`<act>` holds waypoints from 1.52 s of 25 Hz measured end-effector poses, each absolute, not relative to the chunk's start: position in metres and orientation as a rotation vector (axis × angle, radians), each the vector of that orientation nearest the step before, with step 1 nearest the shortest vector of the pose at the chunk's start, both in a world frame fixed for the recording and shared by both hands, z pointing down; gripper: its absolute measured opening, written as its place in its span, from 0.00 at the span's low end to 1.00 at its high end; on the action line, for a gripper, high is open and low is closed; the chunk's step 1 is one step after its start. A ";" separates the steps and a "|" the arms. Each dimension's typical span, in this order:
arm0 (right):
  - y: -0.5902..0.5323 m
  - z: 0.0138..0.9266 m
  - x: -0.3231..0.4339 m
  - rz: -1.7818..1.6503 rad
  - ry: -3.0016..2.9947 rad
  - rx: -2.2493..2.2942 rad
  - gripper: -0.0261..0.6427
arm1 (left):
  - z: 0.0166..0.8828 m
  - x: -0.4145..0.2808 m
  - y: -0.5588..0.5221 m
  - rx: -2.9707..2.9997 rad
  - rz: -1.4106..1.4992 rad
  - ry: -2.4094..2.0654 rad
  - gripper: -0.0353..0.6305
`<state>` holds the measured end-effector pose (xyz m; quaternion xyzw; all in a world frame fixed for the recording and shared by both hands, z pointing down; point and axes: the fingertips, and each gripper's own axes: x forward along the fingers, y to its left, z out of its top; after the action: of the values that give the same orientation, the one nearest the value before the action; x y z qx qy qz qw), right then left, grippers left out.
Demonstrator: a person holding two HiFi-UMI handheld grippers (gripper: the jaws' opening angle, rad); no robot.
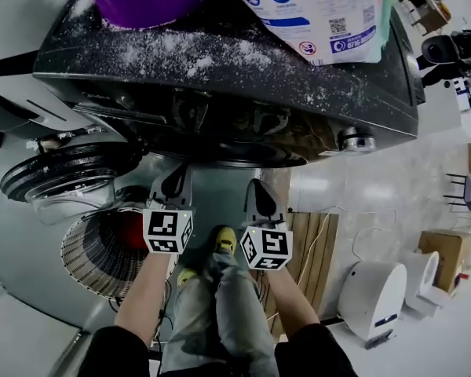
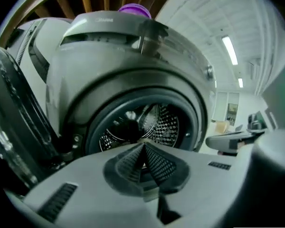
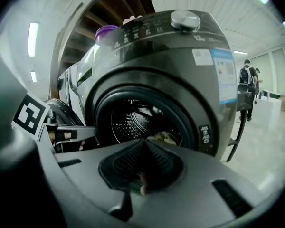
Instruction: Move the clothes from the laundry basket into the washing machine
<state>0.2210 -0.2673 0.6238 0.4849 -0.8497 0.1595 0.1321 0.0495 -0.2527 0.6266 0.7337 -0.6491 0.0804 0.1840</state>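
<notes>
We see the left gripper [image 2: 143,148] and right gripper [image 3: 143,144] pressed together, empty, facing the washing machine [image 1: 220,69]. Its door [image 1: 63,171] is open, with clothes [image 3: 164,137] inside.

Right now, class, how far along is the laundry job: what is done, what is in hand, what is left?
Done: the washing machine door is open and a pale garment lies in the drum. In hand: nothing; the left gripper and right gripper are both shut and empty, facing the drum. Left: a red item sits in the laundry basket.
</notes>
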 end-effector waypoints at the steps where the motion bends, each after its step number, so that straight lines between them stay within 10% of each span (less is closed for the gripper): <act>1: -0.261 0.614 0.225 0.460 -2.470 1.404 0.04 | 0.616 0.051 -0.244 2.077 0.226 -1.822 0.07; 38: -0.118 0.213 0.302 0.301 -2.500 1.694 0.04 | 0.221 -0.010 -0.092 2.309 0.115 -1.849 0.07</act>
<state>0.3021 -0.1183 0.2132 0.5574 -0.8226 0.0990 0.0531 -0.0104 -0.0916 0.2207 0.7768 -0.6220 0.0386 0.0907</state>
